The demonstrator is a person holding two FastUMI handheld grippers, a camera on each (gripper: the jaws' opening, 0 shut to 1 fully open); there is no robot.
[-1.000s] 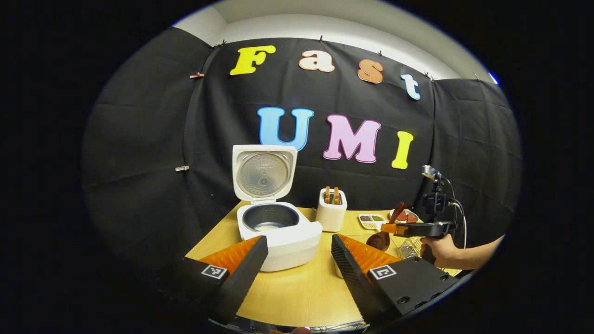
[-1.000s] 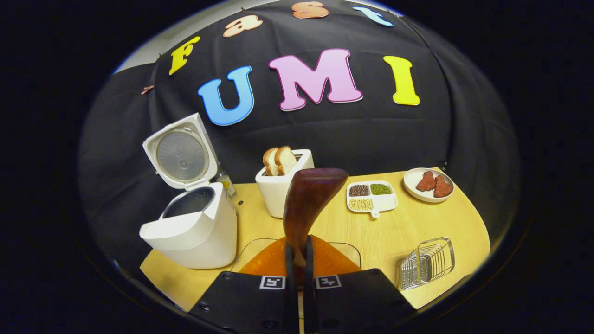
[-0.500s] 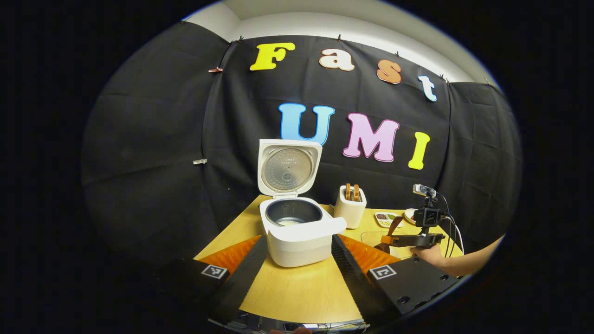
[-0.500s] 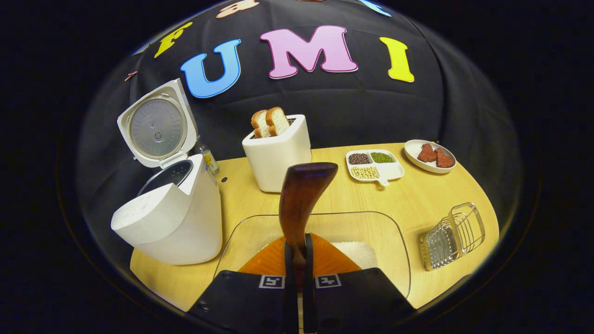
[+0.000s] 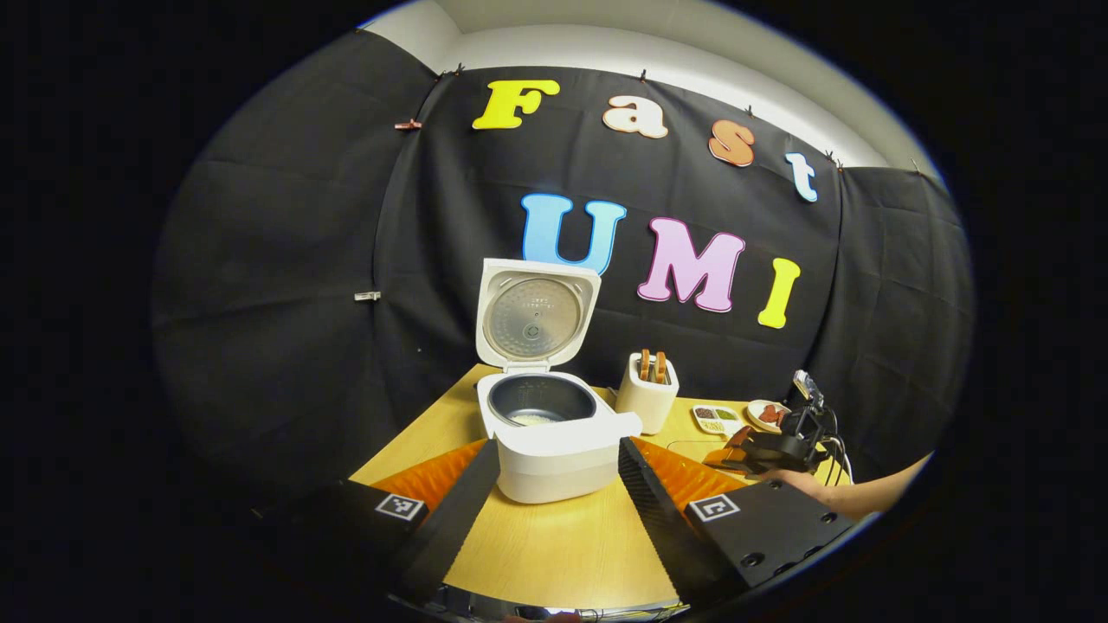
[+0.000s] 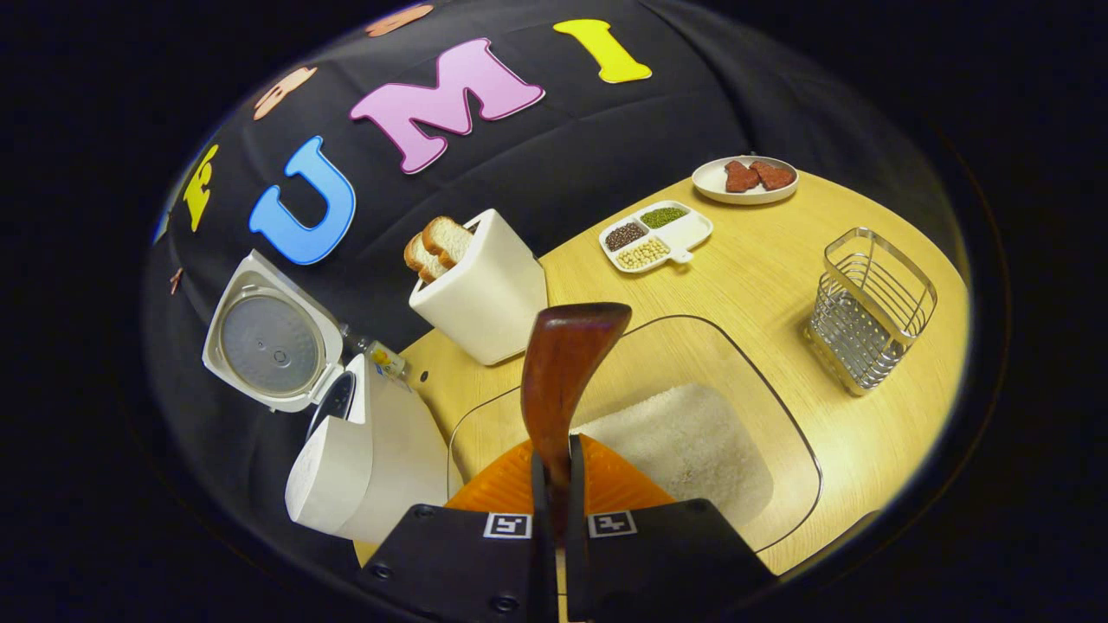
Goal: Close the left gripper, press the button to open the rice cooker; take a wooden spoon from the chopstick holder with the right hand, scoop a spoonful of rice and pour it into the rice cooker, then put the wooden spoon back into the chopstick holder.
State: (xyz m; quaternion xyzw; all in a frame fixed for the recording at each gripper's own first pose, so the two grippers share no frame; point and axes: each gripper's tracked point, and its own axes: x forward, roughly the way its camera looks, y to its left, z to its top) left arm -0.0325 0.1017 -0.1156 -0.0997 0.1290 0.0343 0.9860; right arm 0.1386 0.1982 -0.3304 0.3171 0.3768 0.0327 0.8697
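1. I'm holding the right hand-held gripper [image 6: 554,484] pinched tight on the wooden spoon [image 6: 567,372], handle between both fingers, bowl sticking out ahead over the glass dish [image 6: 779,415].
2. The rice [image 6: 684,446] is lying just ahead and right of that gripper, so I'm thinking: dip the bowl in, drag shallow, level before lifting.
3. The rice cooker [image 5: 554,433] is sitting open to its left, just beside the dish.
4. The left hand-held gripper [image 5: 554,484] is hanging wide open with nothing in it, the cooker right ahead on the bench [image 5: 563,545].
5. The chopstick holder [image 6: 870,311] is waiting off right, well apart.
6. Can't tell if the spoon bowl is loaded, since I'm only seeing its back.
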